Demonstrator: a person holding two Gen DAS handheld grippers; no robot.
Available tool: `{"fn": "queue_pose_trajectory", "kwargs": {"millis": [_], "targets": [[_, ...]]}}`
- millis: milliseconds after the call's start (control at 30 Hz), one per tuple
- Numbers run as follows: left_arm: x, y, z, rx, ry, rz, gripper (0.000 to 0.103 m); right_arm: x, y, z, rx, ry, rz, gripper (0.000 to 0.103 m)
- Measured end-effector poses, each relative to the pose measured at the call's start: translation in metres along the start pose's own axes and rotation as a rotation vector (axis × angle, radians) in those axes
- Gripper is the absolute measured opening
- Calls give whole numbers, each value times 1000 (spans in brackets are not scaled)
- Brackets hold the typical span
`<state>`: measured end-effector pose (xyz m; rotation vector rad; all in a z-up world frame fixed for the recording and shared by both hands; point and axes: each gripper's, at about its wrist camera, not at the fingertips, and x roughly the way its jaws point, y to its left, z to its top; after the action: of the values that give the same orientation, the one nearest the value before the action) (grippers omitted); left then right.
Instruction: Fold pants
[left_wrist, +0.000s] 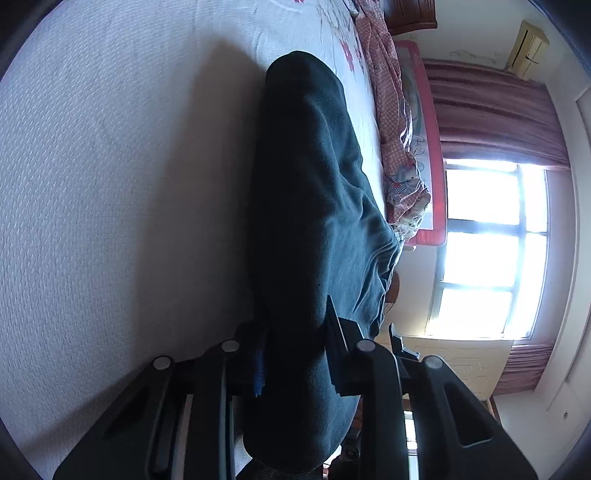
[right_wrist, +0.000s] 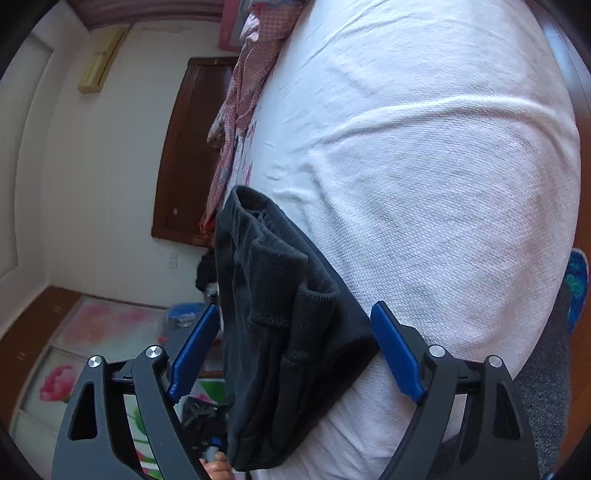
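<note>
From my left wrist: the pants (left_wrist: 314, 192) run as one long dark band straight away from my left gripper (left_wrist: 295, 354), out over the white bed sheet (left_wrist: 110, 166) toward the far end near the pink patterned blanket (left_wrist: 399, 122). Their long axis lies along the line my fingers point. The near end of the cloth passes right between my two pads, and these look clamped onto it from both sides, so I judge this hand has a firm pinch on the near edge. The cloth bulges up ahead of the fingers, which suggests it is lifted a little off the sheet here, though I cannot see under it.

From my right wrist: the ribbed cuffs of the pants (right_wrist: 284, 295) lie bunched between my blue fingers (right_wrist: 397, 354), one cuff atop the other, with the rest of the dark fabric trailing down toward the camera. My right gripper (right_wrist: 295, 347) stands wide apart; neither pad touches the cloth, with a clear gap on the side toward the room and the other pad just beside the fabric's edge against the sheet. So this hand is released, straddling the cuff end.

My judgement: the left hand already holds its end, the right is placed around the other, and it need only close before both can carry the cloth over along its length
</note>
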<state>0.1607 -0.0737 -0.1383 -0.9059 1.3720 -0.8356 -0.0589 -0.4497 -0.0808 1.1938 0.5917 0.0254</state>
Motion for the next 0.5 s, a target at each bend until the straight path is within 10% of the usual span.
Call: {"fn": "queue_pose_trajectory", "kwargs": {"millis": [33,67,500], "targets": [[0,-2,0,2,1,-5,24,1,5,-1,-20,11,-10,77],[0,-5,-1,4,0,-8,24,3,5,0,-16,34,-32,39],[-22,-47,11,97,-47,-111,22,5,111,2,-147,35,133,33]]}}
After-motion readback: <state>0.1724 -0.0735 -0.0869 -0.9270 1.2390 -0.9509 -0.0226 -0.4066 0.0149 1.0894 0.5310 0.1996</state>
